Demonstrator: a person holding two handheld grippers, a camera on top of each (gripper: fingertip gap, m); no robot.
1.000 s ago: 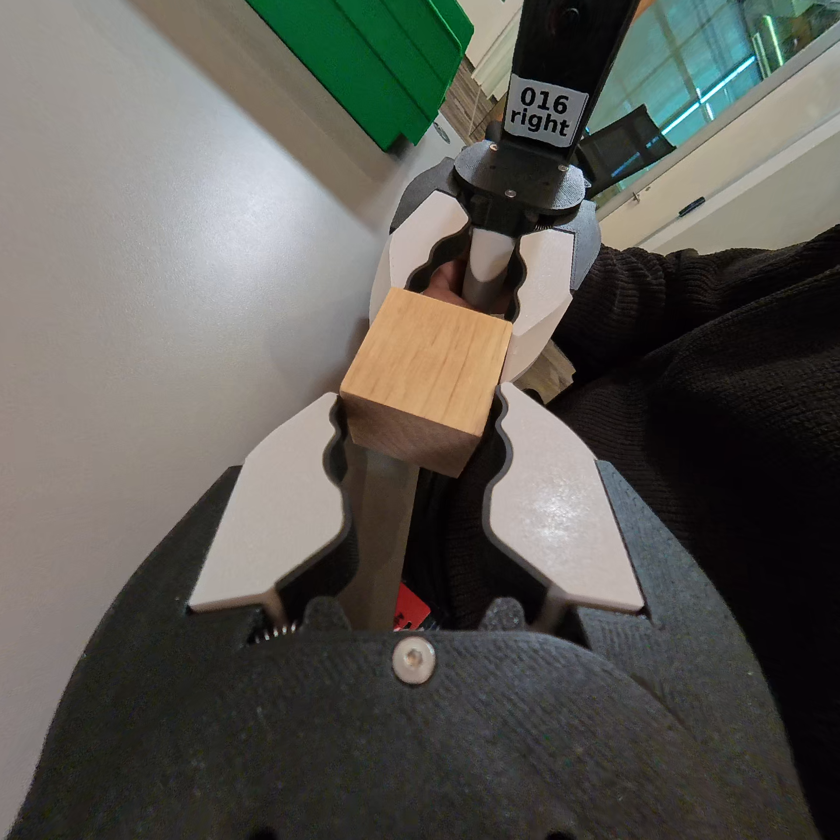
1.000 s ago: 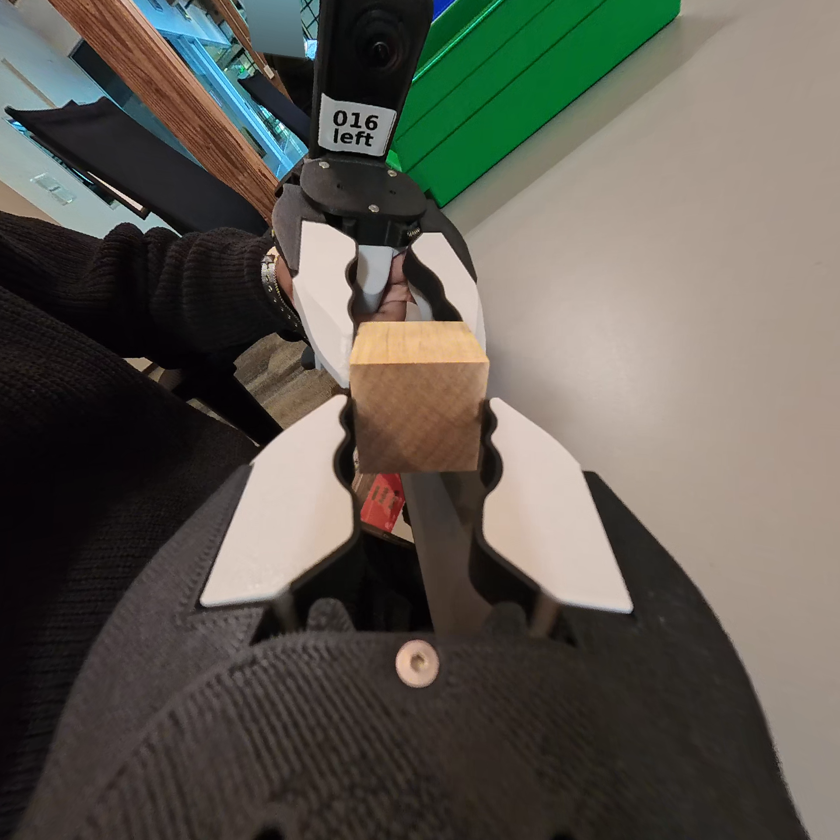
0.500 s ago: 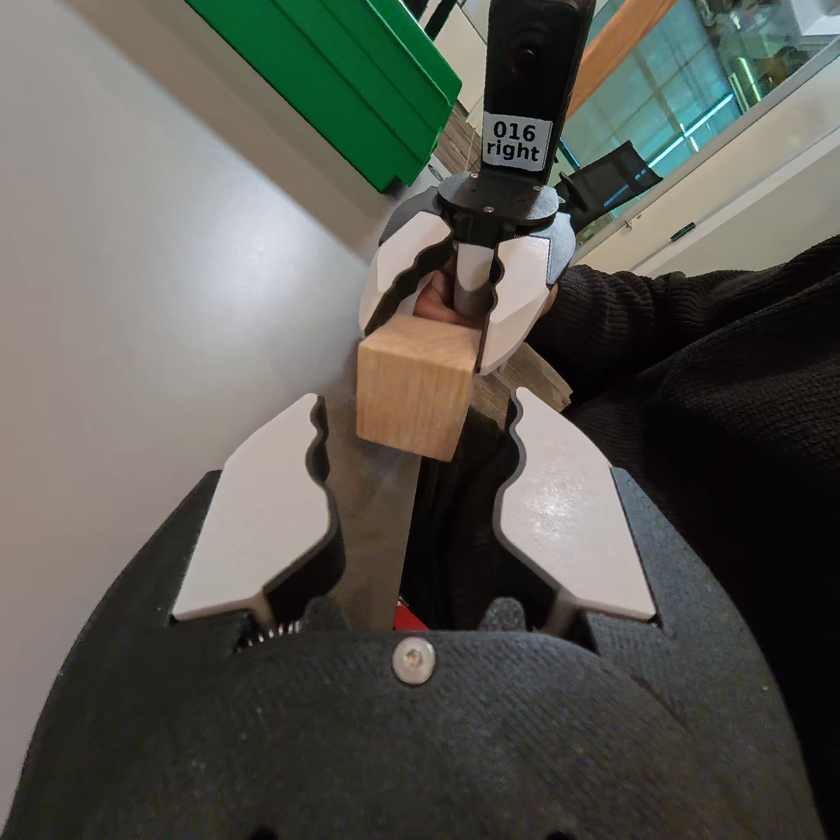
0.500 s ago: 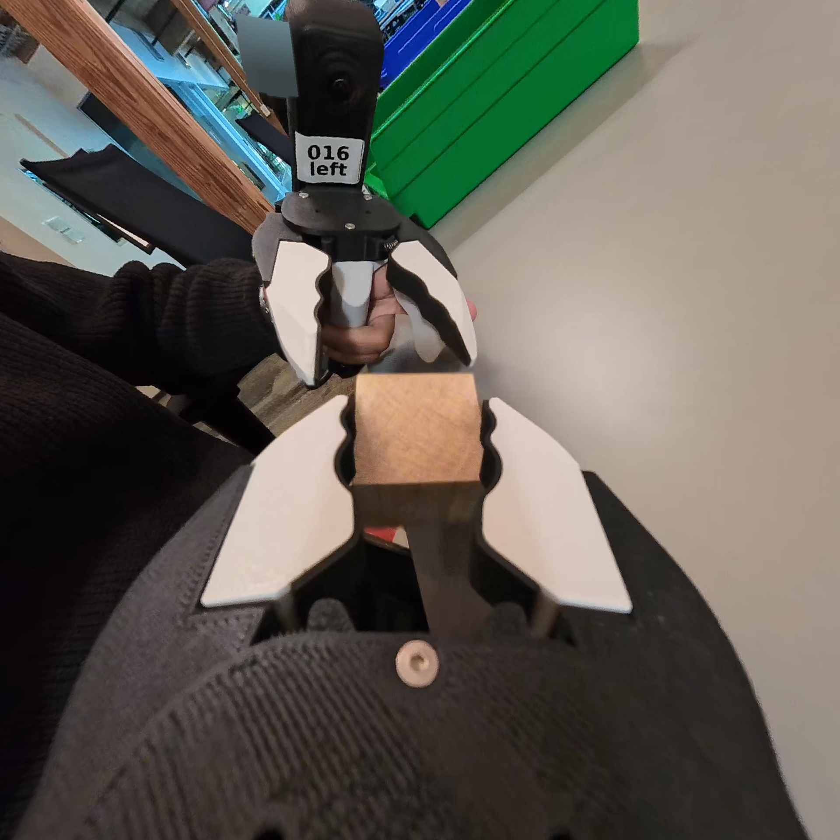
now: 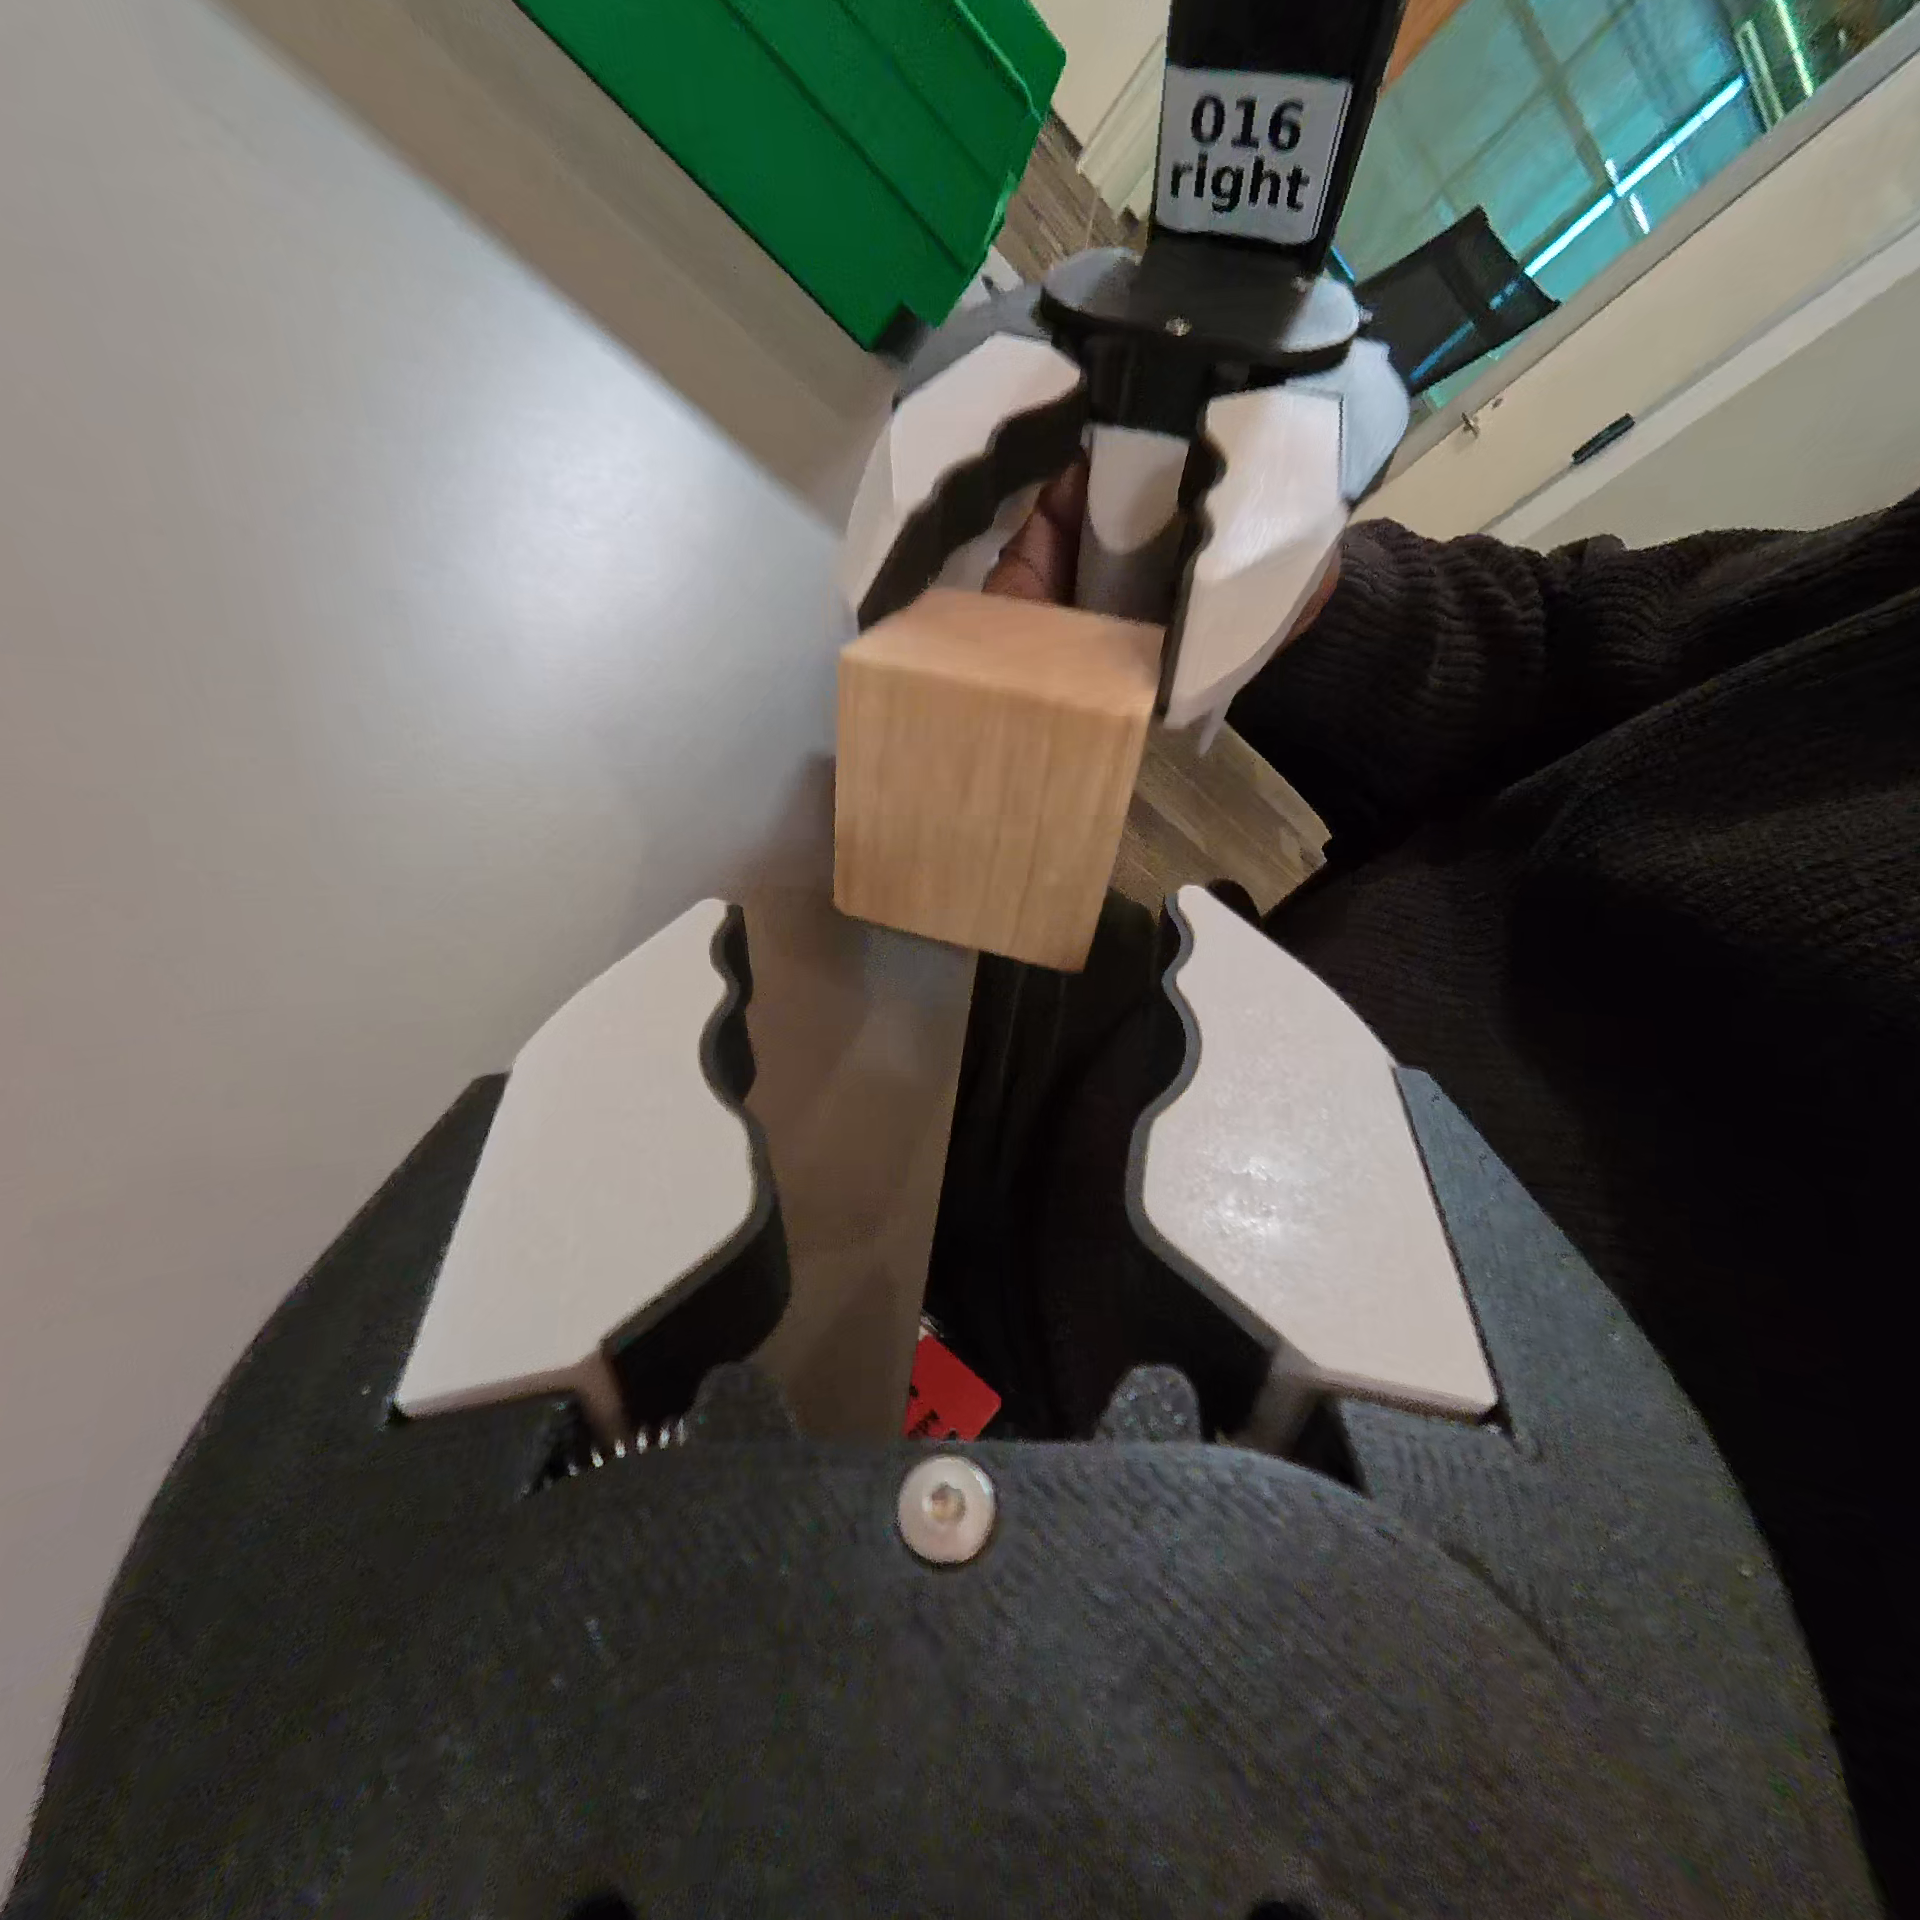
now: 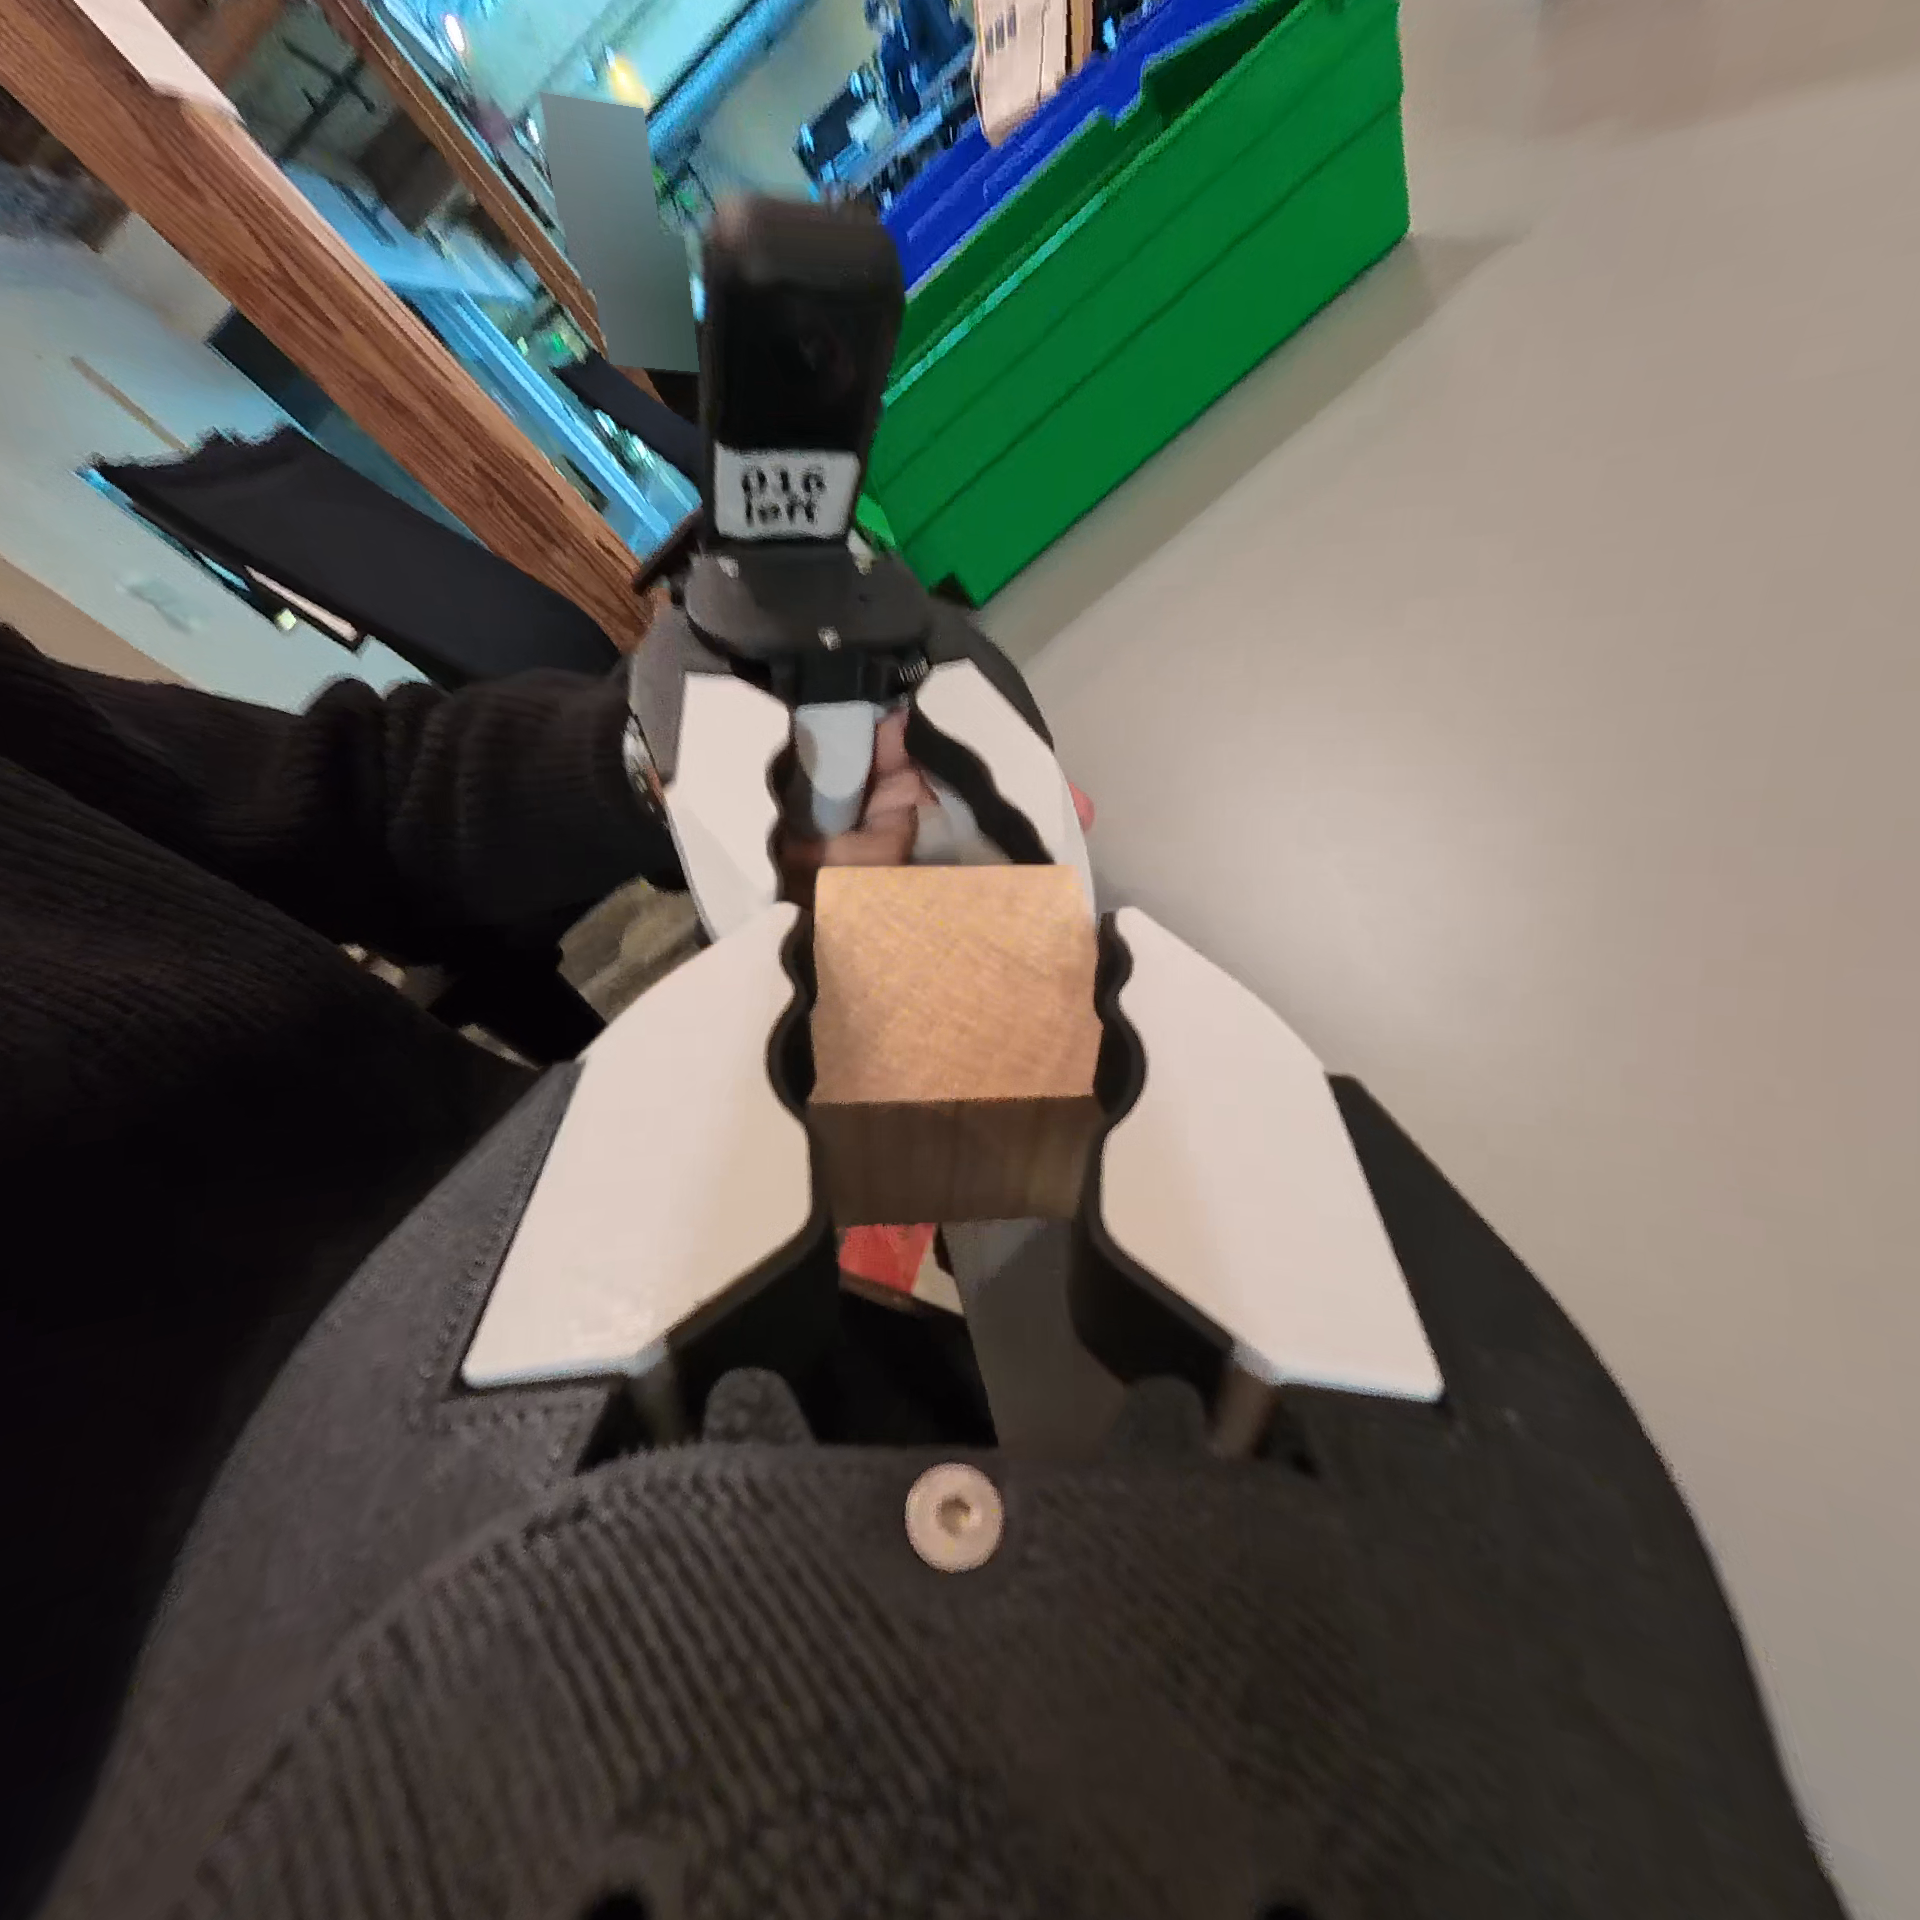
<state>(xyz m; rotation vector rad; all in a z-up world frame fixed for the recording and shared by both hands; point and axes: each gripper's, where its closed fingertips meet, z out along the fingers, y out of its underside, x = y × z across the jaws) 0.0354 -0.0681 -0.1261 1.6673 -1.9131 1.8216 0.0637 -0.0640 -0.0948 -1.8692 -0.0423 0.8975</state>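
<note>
Pinching a wooden block (image 6: 951, 1029) between its two white fingers, the right gripper (image 6: 951, 1023) is holding the block in the air, out beyond the edge of the pale grey table (image 6: 1558, 831) and above the person's dark sleeve (image 6: 208, 935). Both pads are pressing on opposite side faces of the block, roughly at mid-length of the fingers.

Facing the block from the other side, the left gripper (image 5: 951, 935) is standing spread, its fingers apart and touching nothing; the block (image 5: 982, 790) is sitting just beyond its fingertips, not between them. The person's hand (image 5: 1039, 540) is showing behind the block on the right gripper's handle.

Further from the block, green bins (image 6: 1143, 343) are stacked at the far end of the table, with blue bins (image 6: 997, 177) behind them.

Judging the risks: the block is hanging on one pair of pads alone, so any loosening of the right grip would be letting it fall (and probably past the table edge, not onto it). Smooth wood on hard pads may also be twisting if the block is nudged by the left fingertips, which are close. Both views are blurring slightly, so the exact gap is hard to tell.
</note>
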